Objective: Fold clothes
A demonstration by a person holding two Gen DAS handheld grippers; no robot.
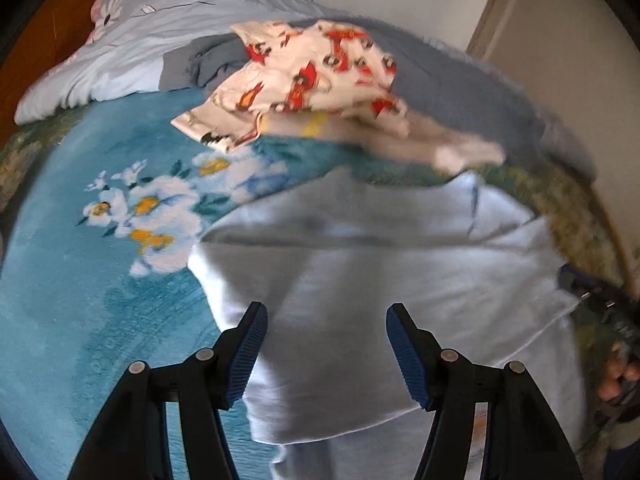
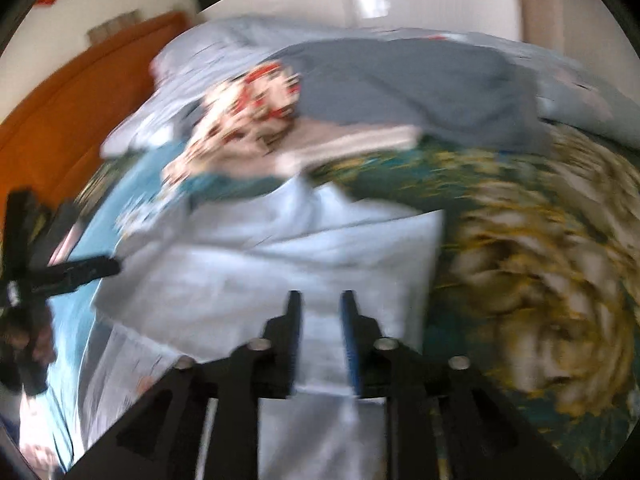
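The left gripper's [image 1: 326, 314] blue-padded fingers [image 1: 250, 354] are spread wide with nothing between them, poised above a pale blue garment [image 1: 384, 280]. That garment lies partly folded on a teal floral blanket [image 1: 80, 280], and its upper layer ends in a soft folded edge on the side farther from the gripper. Beyond the garment, a white cloth printed with red figures [image 1: 320, 76] sits rumpled on a grey piece of clothing [image 1: 452, 92]. Left of the printed cloth lies a light blue duvet with a flower print [image 1: 152, 28], bunched against an orange-brown headboard [image 1: 36, 40]. At the garment's right edge the right gripper [image 1: 592, 292] shows as a dark, blurred shape with a hand [image 1: 618, 380] behind it.

The right wrist view is heavily motion-blurred. The right gripper's [image 2: 322, 300] fingers [image 2: 348, 340] stand narrow, a slim gap between them, and pale cloth shows through the gap; whether they pinch it cannot be told. The pale blue garment [image 2: 280, 264] lies straight ahead of them. To its right the blanket shows a large yellow and white flower [image 2: 532, 300]. Beyond the garment are the printed cloth [image 2: 248, 108] and the grey clothing [image 2: 420, 80]. Left of the garment the left gripper [image 2: 72, 272] appears dark and smeared.
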